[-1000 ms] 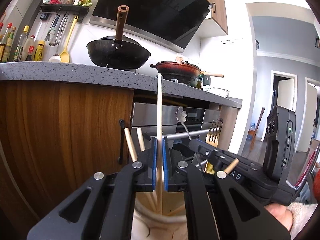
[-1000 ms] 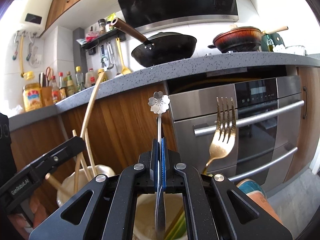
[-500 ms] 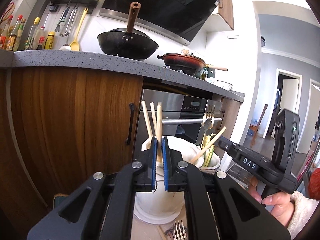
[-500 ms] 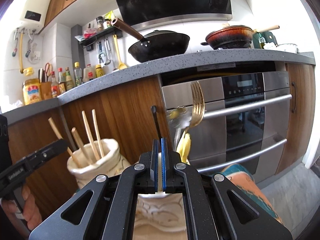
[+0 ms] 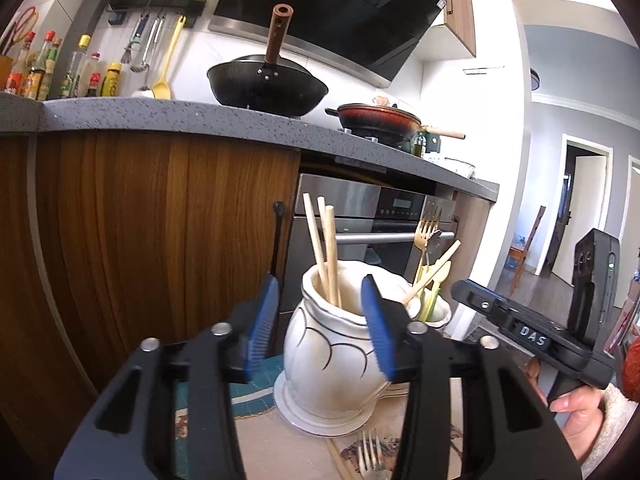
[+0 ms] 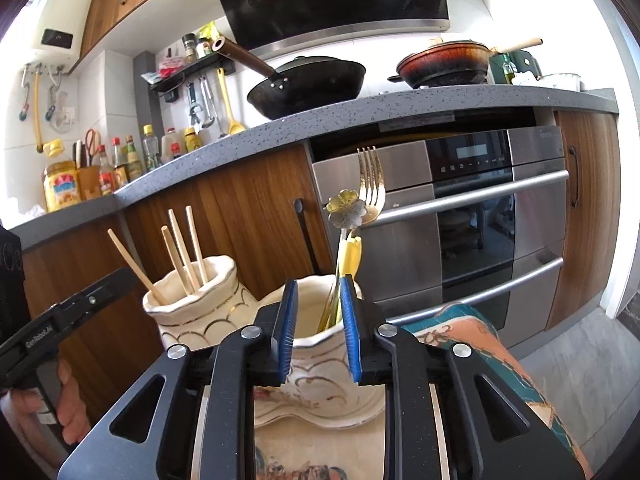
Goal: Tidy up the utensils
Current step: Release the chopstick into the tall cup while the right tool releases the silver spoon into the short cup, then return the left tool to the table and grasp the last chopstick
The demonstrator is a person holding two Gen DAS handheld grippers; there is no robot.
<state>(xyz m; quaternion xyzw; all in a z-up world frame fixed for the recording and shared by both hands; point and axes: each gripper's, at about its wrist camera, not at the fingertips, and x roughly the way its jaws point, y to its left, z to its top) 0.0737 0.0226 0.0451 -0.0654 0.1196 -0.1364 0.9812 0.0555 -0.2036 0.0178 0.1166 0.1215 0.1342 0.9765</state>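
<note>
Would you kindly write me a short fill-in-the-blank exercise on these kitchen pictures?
1. The chopsticks stand in the left ____.
2. The gold ____ shares the right jar with a flower-topped spoon.
3. Both the left hand-held gripper and right hand-held gripper are ____.
4. The black wok sits on the ____.

Missing: jar; fork; open; counter

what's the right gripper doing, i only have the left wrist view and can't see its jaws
observer: The right gripper is open; its jaws have just been opening, and the pads press on nothing.
operator: is the flower spoon in a jar
observer: Yes, the flower spoon stands in the right jar, against the gold fork.
operator: what's right of that jar
observer: Only a patterned cloth draped over the edge shows there.
</note>
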